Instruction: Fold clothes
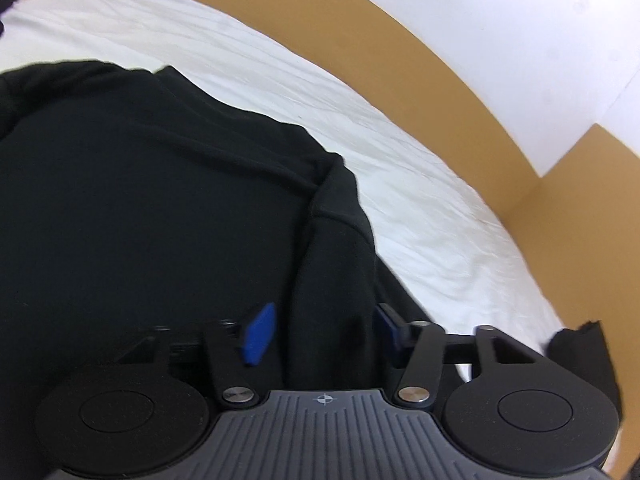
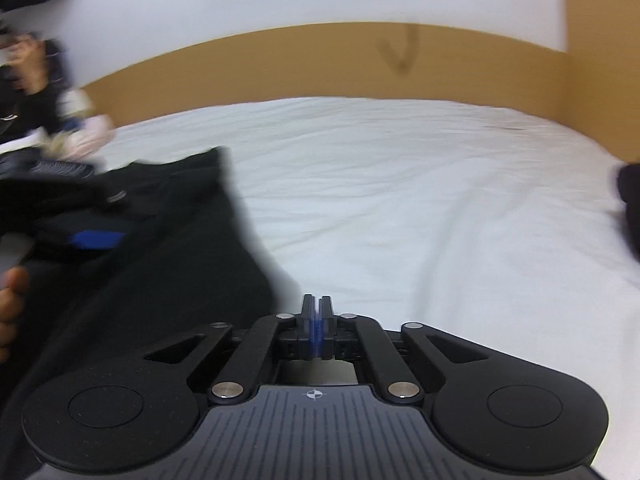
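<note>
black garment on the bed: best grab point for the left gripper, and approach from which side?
Probably the raised fold of the black garment, the ridge running toward the open left gripper. It stands proud of the white sheet, so the jaws can straddle it. Come straight forward from the near edge, low, one finger either side. The right gripper is shut over bare sheet and holds nothing.
</note>
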`<state>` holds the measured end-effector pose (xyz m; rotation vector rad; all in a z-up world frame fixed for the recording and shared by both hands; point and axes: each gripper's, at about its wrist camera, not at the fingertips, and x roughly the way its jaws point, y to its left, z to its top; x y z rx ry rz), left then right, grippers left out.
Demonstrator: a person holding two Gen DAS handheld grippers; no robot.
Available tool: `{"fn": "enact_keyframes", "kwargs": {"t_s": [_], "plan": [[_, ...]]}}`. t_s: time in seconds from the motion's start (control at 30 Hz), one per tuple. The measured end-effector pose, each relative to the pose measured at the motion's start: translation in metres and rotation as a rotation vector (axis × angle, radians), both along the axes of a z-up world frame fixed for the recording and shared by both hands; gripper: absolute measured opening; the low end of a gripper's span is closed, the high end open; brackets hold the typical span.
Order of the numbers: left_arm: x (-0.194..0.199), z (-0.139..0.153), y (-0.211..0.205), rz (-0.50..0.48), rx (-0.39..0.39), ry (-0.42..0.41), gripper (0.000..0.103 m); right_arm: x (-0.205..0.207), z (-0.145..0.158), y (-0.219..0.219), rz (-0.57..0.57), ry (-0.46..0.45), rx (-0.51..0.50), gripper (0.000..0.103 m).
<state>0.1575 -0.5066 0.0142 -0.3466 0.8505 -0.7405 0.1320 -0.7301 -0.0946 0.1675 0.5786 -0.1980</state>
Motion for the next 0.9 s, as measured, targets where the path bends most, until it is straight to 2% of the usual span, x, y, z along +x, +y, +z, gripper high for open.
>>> {"fn": "enact_keyframes", "kwargs": {"t_s": [0.07,0.13,0.2,0.23,0.27,0.33,0.43,0.5,0.53,0.6,0.67,0.73,0.8,0.83,0.87,0.9], "plan": [[0.001,0.003,-0.003,-0.011,0.022,-0.013,0.052,-0.002,-0.001,-0.009,-0.034,0.006,0.011,0.000],[0.002,0.010,0.001,-0.004,-0.014,-0.027,0.056,-0.011,0.006,-0.017,-0.050,-0.052,0.083,0.002],[-0.002,0.020,0.010,0.014,-0.086,-0.066,0.072,-0.017,0.013,-0.018,0.028,-0.141,0.208,0.004],[0.000,0.023,0.010,0.010,-0.100,-0.075,0.076,-0.018,0.014,-0.016,0.077,-0.166,0.265,0.004],[0.002,0.022,0.005,-0.001,-0.087,-0.071,0.078,-0.016,0.013,-0.009,0.123,-0.168,0.294,0.004],[0.007,0.021,-0.005,-0.025,-0.061,-0.065,0.074,-0.010,0.009,0.007,0.201,-0.158,0.325,0.004],[0.011,0.010,-0.023,-0.073,-0.034,-0.065,0.075,0.001,-0.010,0.025,0.215,-0.057,0.273,0.004],[0.010,-0.001,-0.034,-0.091,0.014,-0.103,0.077,0.006,-0.014,0.023,0.214,-0.031,0.299,0.004],[0.006,-0.004,-0.037,-0.090,0.031,-0.166,0.079,0.006,-0.015,0.022,0.202,-0.030,0.292,0.004],[-0.002,-0.006,-0.042,-0.074,0.107,-0.243,0.080,0.002,-0.013,0.021,0.143,-0.026,0.230,0.003],[-0.003,-0.004,-0.047,0.010,0.234,-0.290,0.080,-0.002,-0.011,0.020,0.093,-0.024,0.182,0.001],[-0.006,-0.001,-0.049,0.107,0.362,-0.340,0.085,-0.005,-0.011,0.018,0.087,-0.037,0.196,0.001],[-0.013,0.006,-0.035,0.216,0.341,-0.393,0.090,-0.010,-0.009,0.014,0.091,-0.066,0.247,0.009],[-0.018,0.010,-0.025,0.239,0.279,-0.413,0.095,-0.012,-0.006,0.013,0.103,-0.085,0.278,0.014],[-0.019,0.013,-0.018,0.209,0.217,-0.405,0.103,-0.012,-0.003,0.014,0.129,-0.106,0.307,0.031],[-0.020,0.015,-0.013,0.174,0.165,-0.389,0.102,-0.012,0.001,0.015,0.155,-0.127,0.336,0.051]]}}
